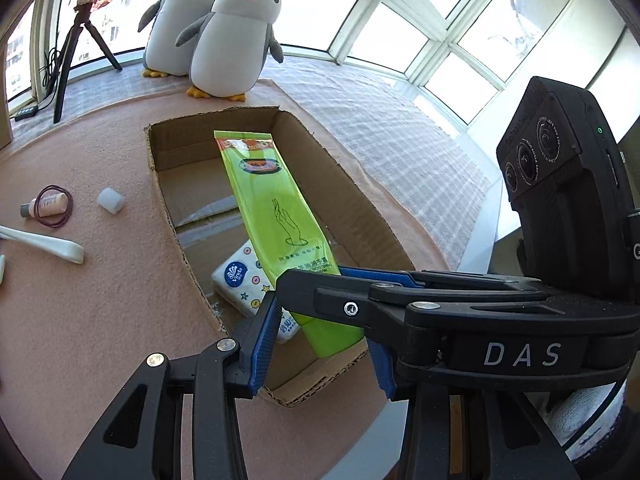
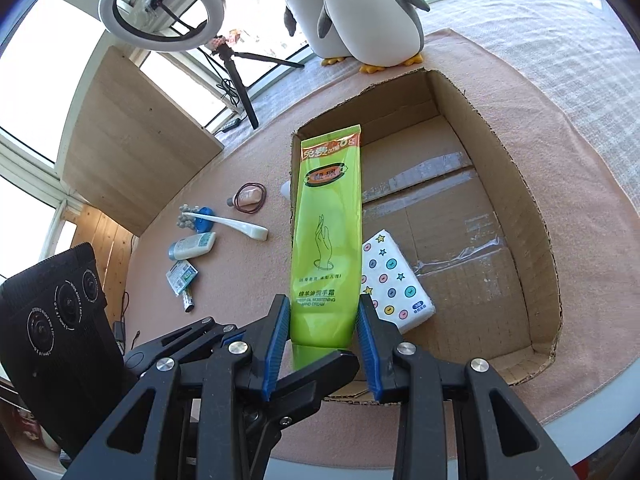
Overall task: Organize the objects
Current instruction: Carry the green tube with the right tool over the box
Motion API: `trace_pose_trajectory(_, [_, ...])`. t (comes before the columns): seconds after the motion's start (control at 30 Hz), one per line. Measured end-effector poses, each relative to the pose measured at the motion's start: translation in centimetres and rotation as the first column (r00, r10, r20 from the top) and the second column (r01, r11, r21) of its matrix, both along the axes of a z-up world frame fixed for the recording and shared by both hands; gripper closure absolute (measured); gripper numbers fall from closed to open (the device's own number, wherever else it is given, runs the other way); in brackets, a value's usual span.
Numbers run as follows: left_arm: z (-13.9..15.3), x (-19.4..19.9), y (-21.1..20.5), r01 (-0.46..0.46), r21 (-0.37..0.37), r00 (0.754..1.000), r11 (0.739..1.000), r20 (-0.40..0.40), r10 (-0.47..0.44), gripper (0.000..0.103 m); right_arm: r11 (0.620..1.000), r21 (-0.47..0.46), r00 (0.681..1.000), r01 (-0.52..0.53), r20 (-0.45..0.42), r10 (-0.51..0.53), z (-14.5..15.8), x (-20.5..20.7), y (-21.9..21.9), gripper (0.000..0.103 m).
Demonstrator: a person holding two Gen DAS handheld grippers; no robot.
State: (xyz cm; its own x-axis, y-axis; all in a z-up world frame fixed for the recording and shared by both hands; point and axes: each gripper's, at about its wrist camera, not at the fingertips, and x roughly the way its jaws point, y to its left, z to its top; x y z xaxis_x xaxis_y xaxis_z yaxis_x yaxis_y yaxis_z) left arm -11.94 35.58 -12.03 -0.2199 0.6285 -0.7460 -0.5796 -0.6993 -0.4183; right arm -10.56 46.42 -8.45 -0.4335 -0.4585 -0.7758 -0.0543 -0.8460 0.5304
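Note:
A green hand-cream tube (image 1: 268, 200) (image 2: 326, 240) hangs tilted over an open cardboard box (image 1: 164, 184) (image 2: 554, 280) on pink cloth. My right gripper (image 2: 323, 308) is shut on the tube's lower part, one blue pad on each side. In the left wrist view it reaches in from the right (image 1: 312, 280). My left gripper (image 1: 320, 336) stands open around the tube's cap end, its pads clear of the tube. One of its fingers (image 2: 320, 368) crosses under the tube. A white tissue pack (image 1: 236, 280) (image 2: 396, 280) lies in the box below the tube.
Two plush penguins (image 1: 232, 40) (image 2: 368, 12) stand behind the box. Left of the box lie a small bottle inside a hair tie (image 1: 46, 204) (image 2: 248, 196), a white cube (image 1: 110, 200), a white handle (image 1: 52, 246) (image 2: 240, 226), a lotion bottle (image 2: 192, 246) and a sachet (image 2: 182, 276). A ring light (image 2: 160, 4) stands at the back left.

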Motion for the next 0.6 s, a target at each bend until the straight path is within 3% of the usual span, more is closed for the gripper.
trace_pose_trajectory(0.17, [0.1, 0.0, 0.8, 0.005, 0.002, 1.0, 1.0, 0.008, -0.005, 0.057, 1.0, 0.02, 1.0, 0.014, -0.009, -0.014, 0.2, 0.0, 0.7, 0.071])
trace_pose_trajectory(0.4, [-0.2, -0.3, 0.0, -0.011, -0.017, 1.0, 1.0, 0.005, 0.011, 0.055, 0.997, 0.069, 0.999, 0.034, -0.031, -0.032, 0.5, -0.3, 0.6, 0.055])
trace_pose_trajectory(0.6, [-0.3, -0.1, -1.7, -0.033, -0.019, 0.999, 0.999, 0.009, 0.033, 0.055, 0.997, 0.067, 0.999, 0.033, -0.031, -0.031, 0.5, -0.3, -0.2, 0.054])
